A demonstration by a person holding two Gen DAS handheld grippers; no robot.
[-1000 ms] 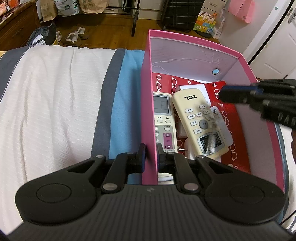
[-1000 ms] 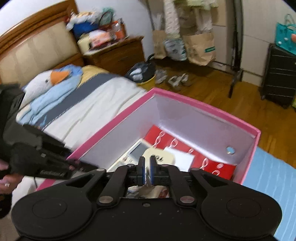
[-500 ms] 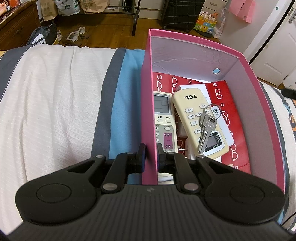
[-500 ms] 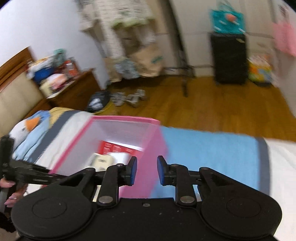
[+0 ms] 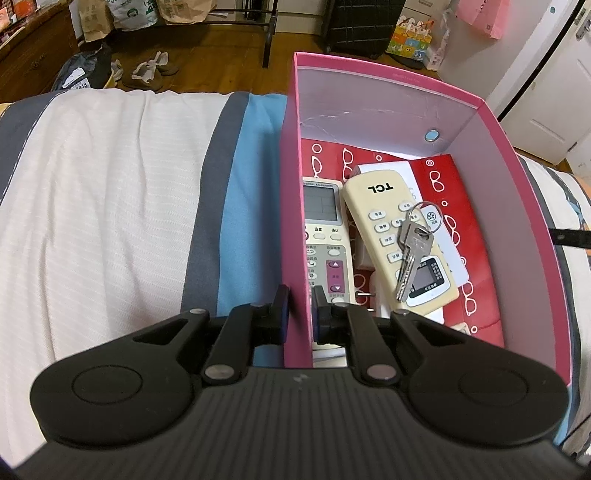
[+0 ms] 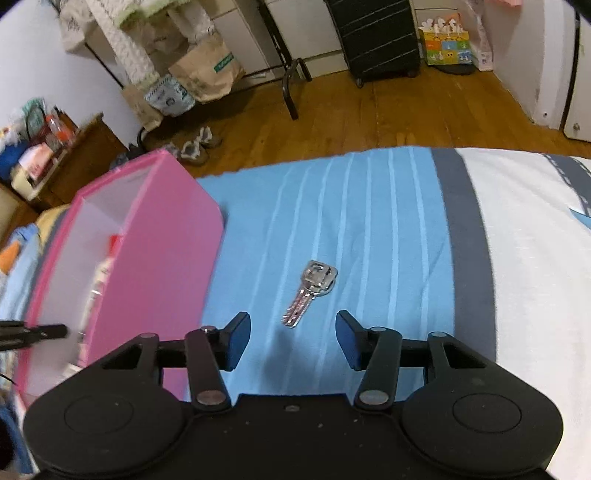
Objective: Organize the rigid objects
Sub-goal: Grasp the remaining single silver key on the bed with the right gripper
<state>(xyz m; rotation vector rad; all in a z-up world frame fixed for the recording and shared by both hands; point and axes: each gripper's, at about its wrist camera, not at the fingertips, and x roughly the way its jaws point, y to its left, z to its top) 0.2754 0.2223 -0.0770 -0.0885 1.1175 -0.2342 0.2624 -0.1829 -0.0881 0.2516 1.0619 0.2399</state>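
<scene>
A pink box (image 5: 295, 206) stands on the bed. My left gripper (image 5: 297, 314) is shut on its left wall. Inside lie a cream TCL remote (image 5: 391, 221), a white remote (image 5: 323, 236) and a bunch of keys (image 5: 415, 251) on top of the TCL remote. My right gripper (image 6: 291, 339) is open and empty over the blue part of the bedsheet. A single silver key (image 6: 308, 293) lies on the sheet just ahead of its fingertips. The pink box (image 6: 155, 258) stands to the left of it.
The bed has a white, grey and blue striped sheet (image 5: 110, 206). A red printed card (image 5: 450, 192) lines the box floor. Beyond the bed are wooden floor, shoes (image 5: 147, 70), paper bags and a black suitcase (image 6: 376, 33).
My right gripper let the bunch of keys fall onto the TCL remote, opened, left the box and swung right over the single key. My left gripper has kept its hold on the box wall.
</scene>
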